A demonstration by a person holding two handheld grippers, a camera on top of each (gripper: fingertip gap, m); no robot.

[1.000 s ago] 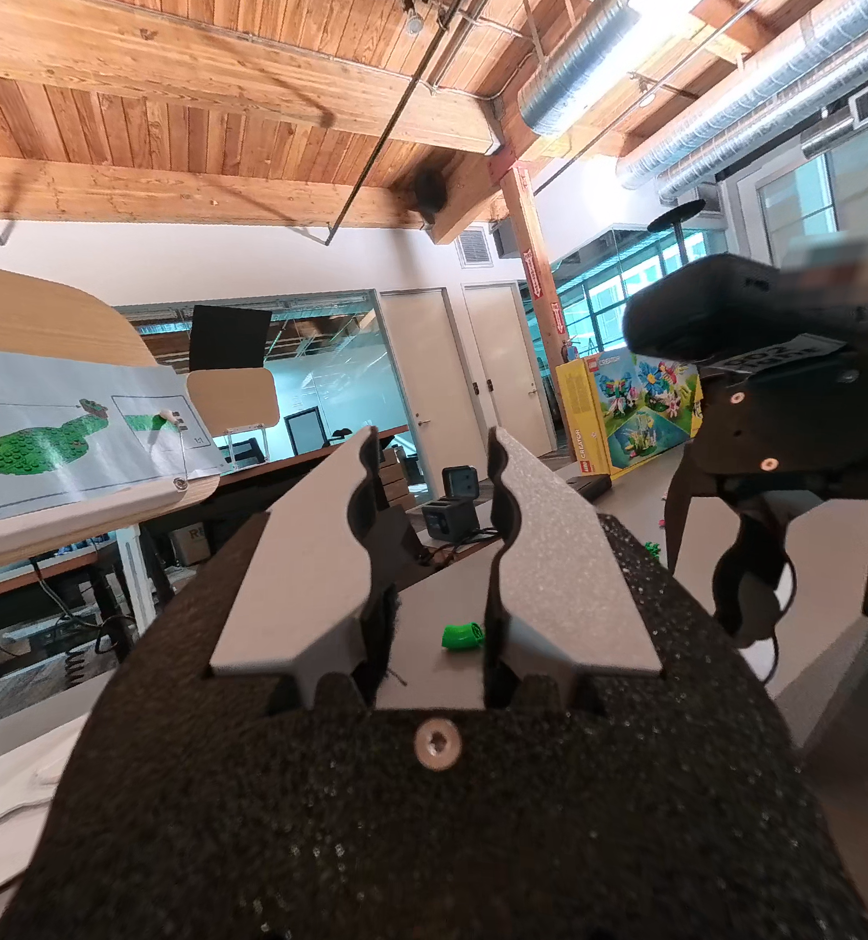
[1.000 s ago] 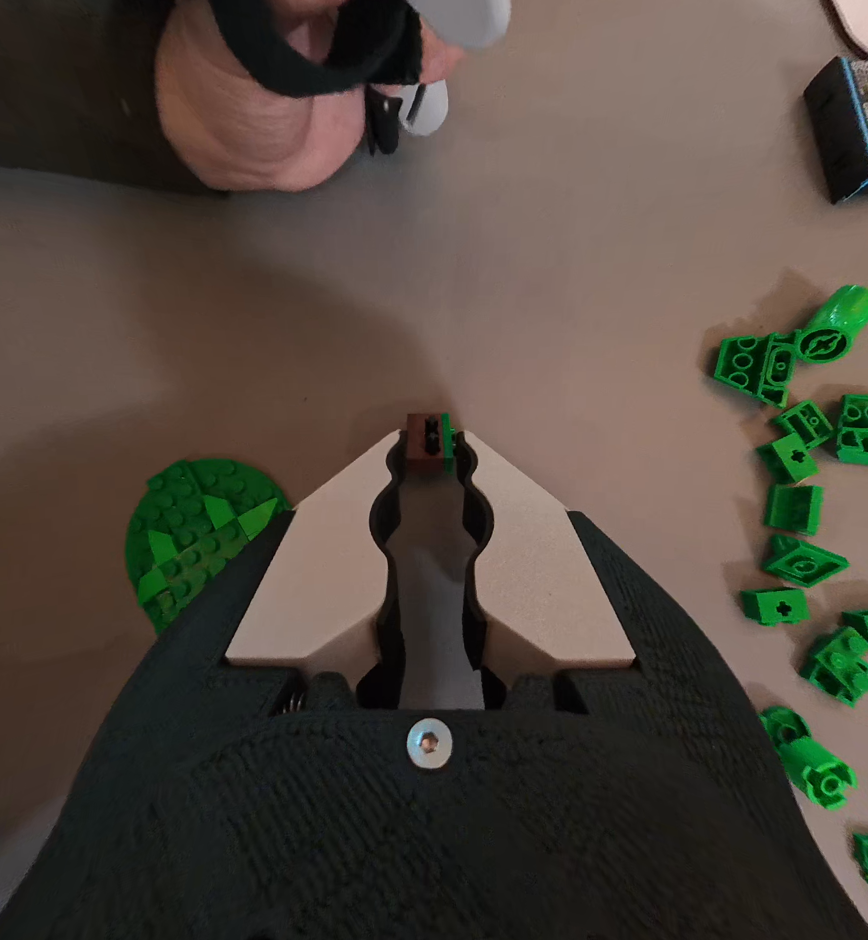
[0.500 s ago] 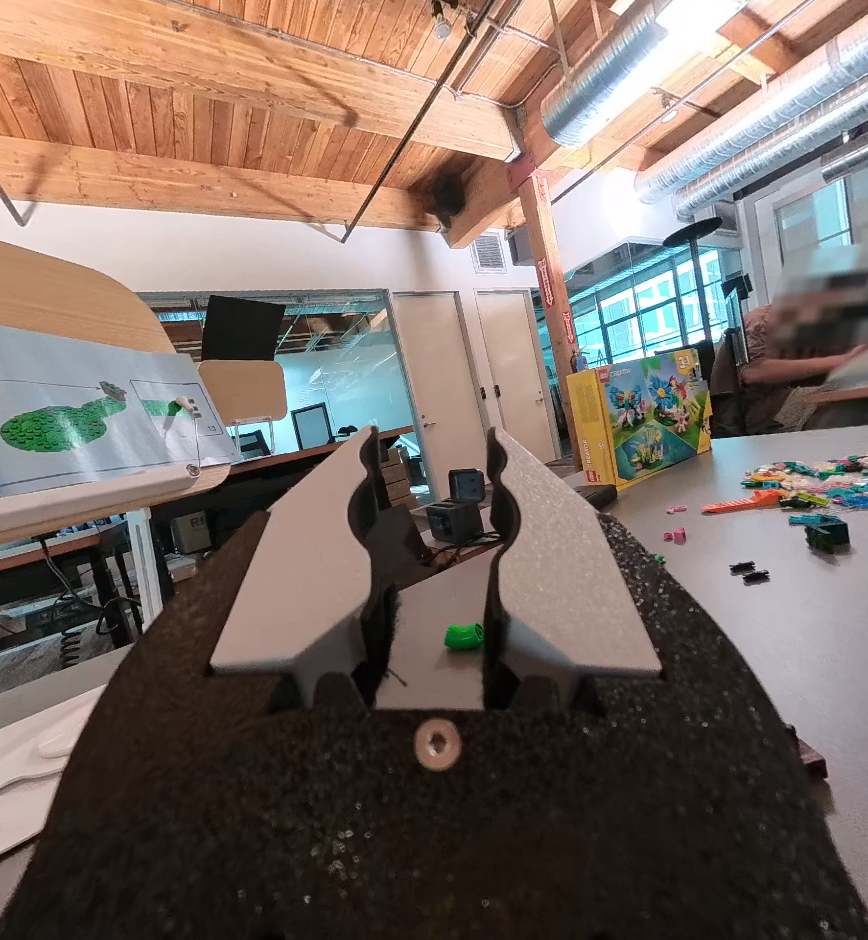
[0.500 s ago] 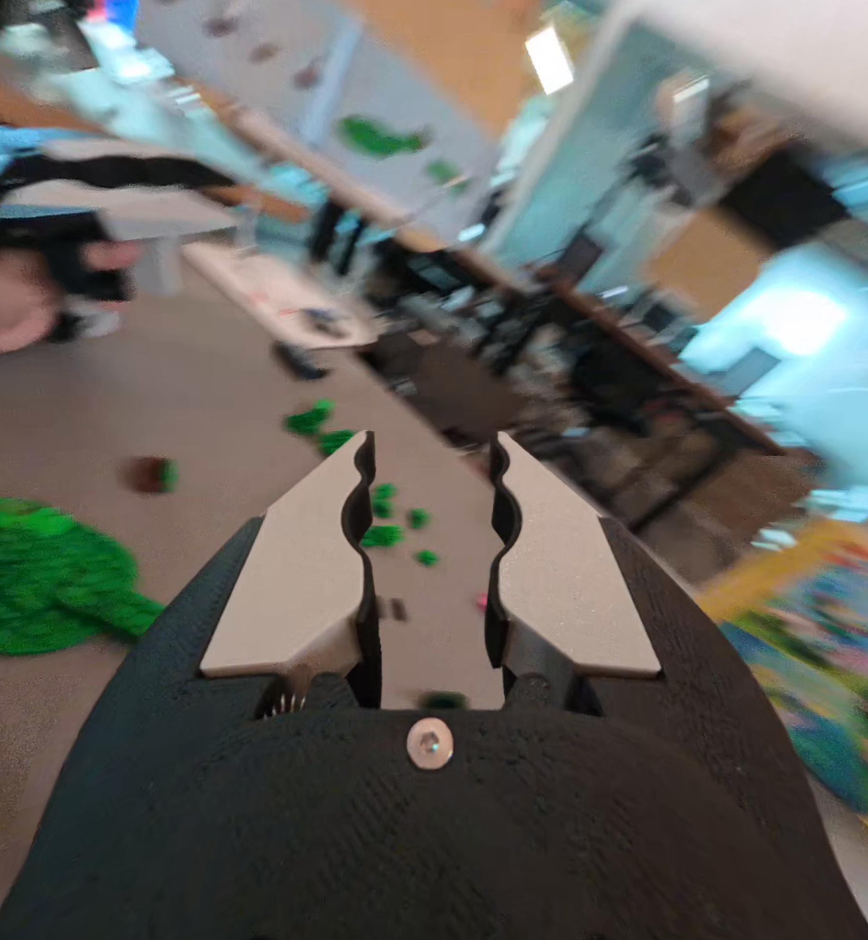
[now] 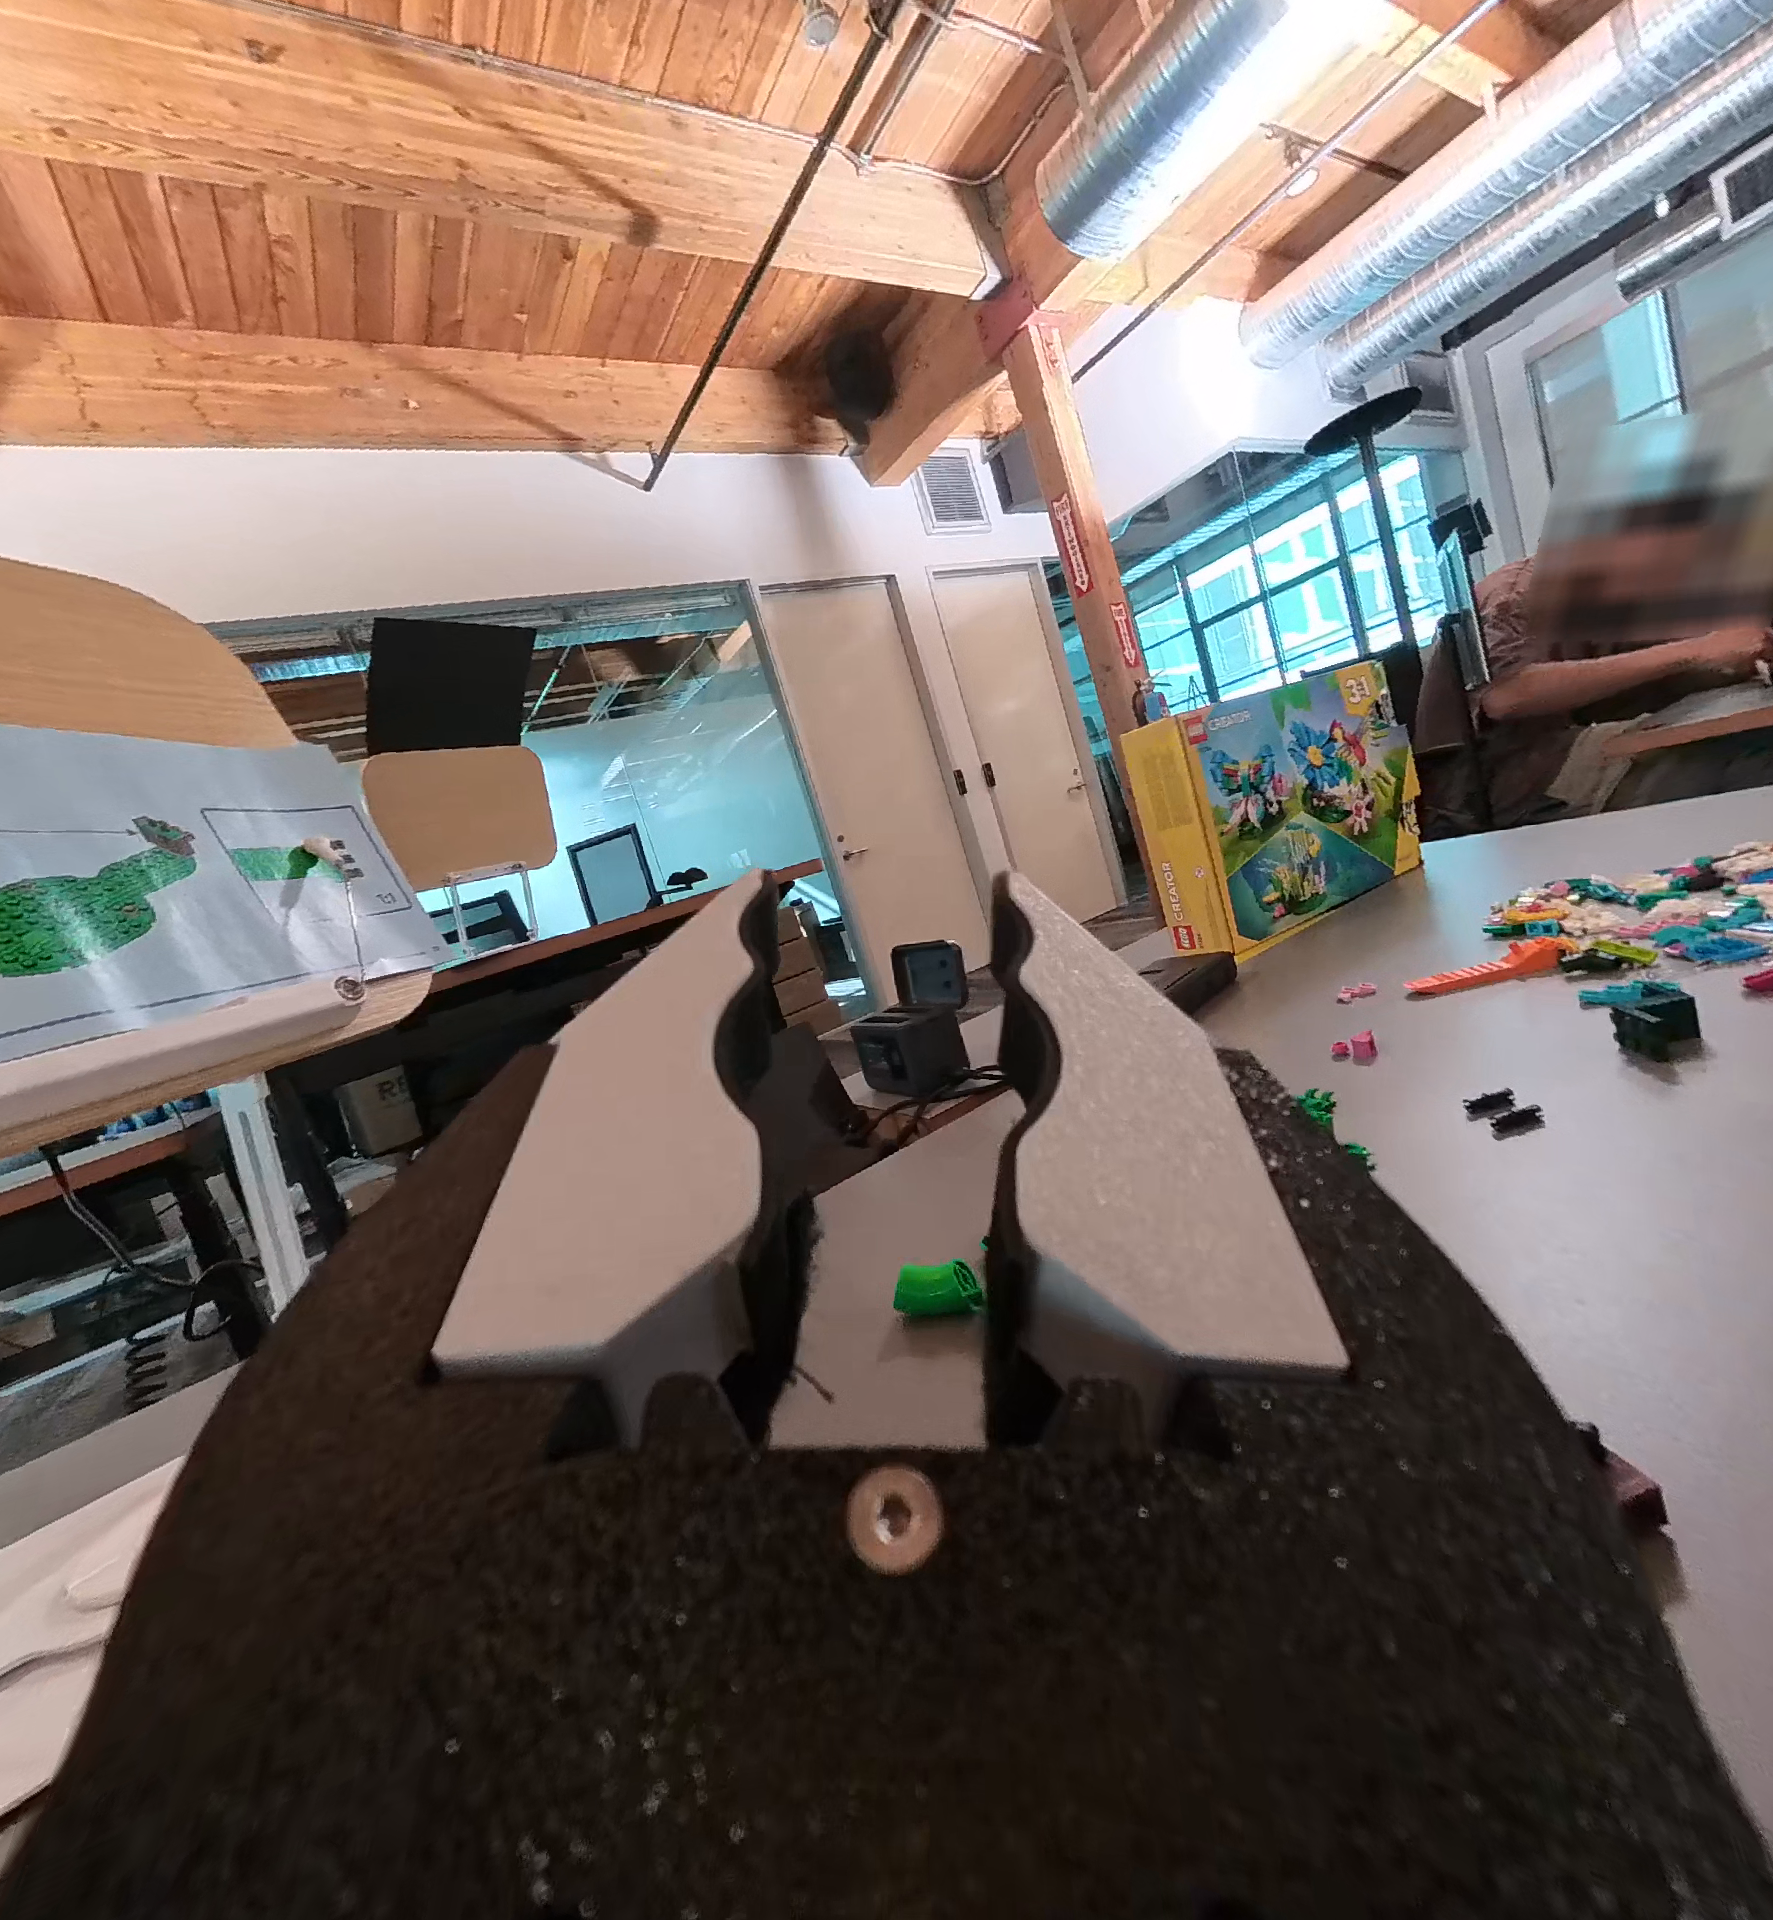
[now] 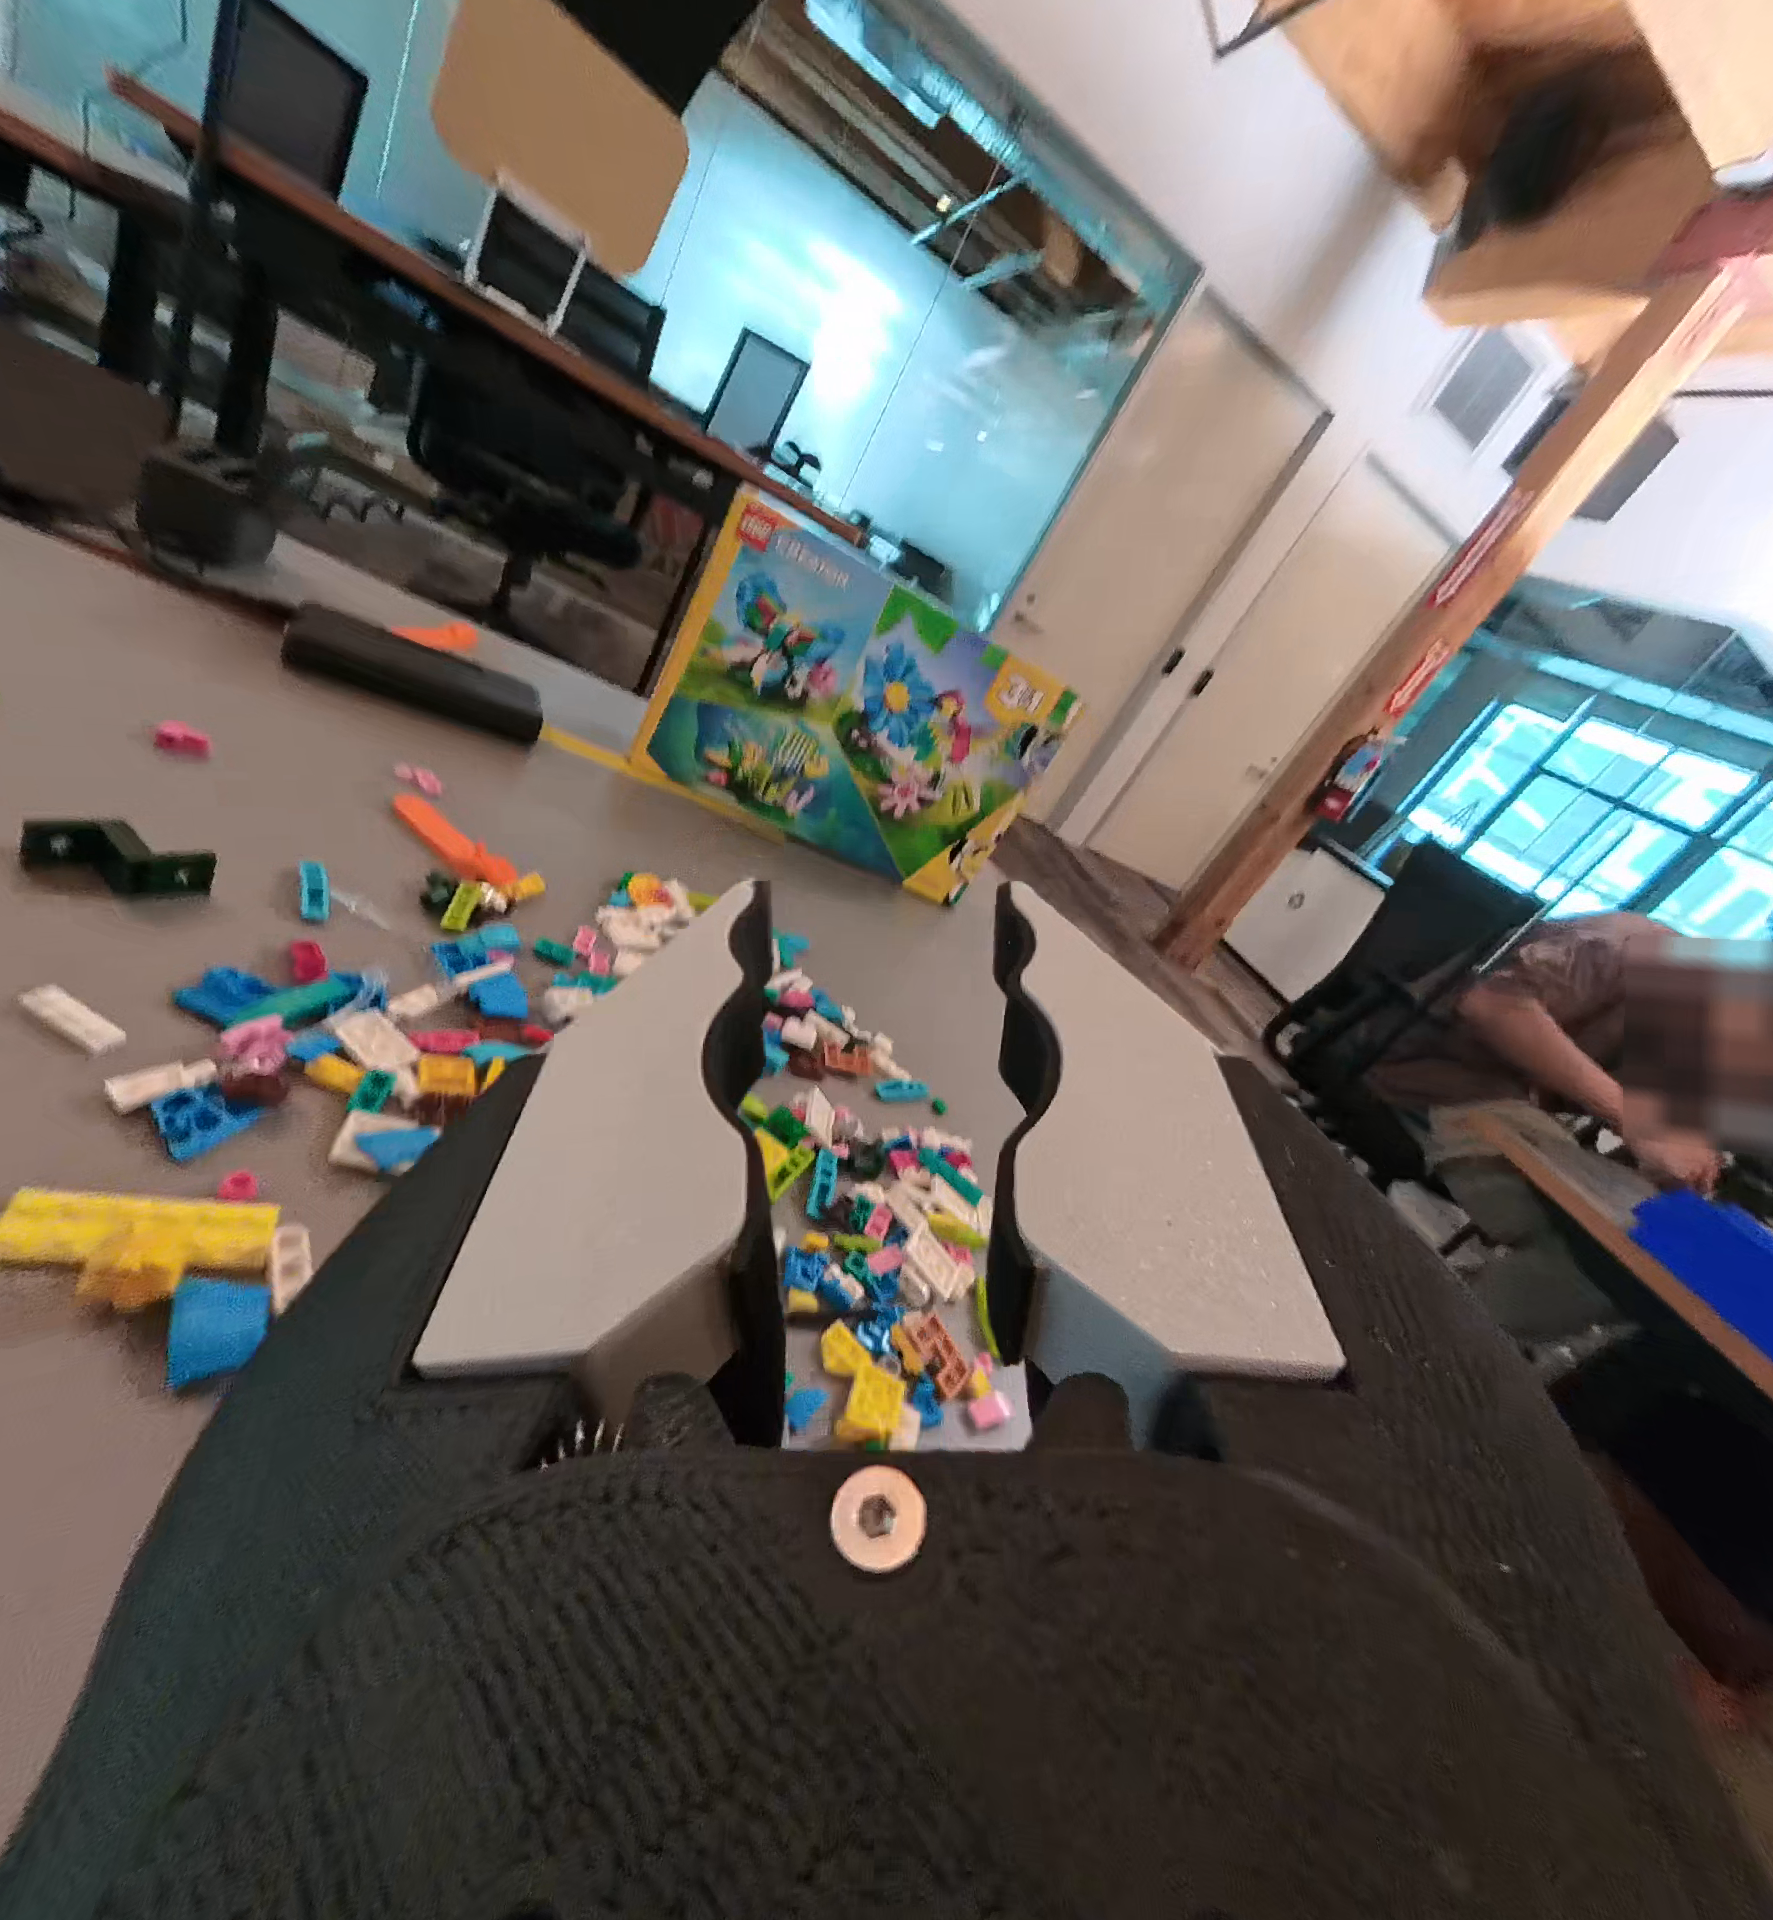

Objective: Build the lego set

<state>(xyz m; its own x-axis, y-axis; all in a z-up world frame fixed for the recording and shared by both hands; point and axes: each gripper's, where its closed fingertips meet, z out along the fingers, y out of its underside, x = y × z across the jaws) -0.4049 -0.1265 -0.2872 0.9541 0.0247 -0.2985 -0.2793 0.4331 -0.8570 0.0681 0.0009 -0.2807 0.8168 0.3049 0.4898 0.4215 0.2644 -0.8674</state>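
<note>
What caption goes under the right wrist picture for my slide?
Open right gripper hovering over a scattered pile of colourful bricks on the grey table.

1 yellow set box (image 6: 851,727), 1 orange separator tool (image 6: 451,844), 2 open tongs (loose bricks (image 6: 861,1195) uncountable).

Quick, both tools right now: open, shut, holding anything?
Left tool: open, holding nothing.
Right tool: open, holding nothing.

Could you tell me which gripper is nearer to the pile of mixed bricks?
Right. The right gripper, open, hovers just over the brick pile; the left gripper sits well aside.
</note>
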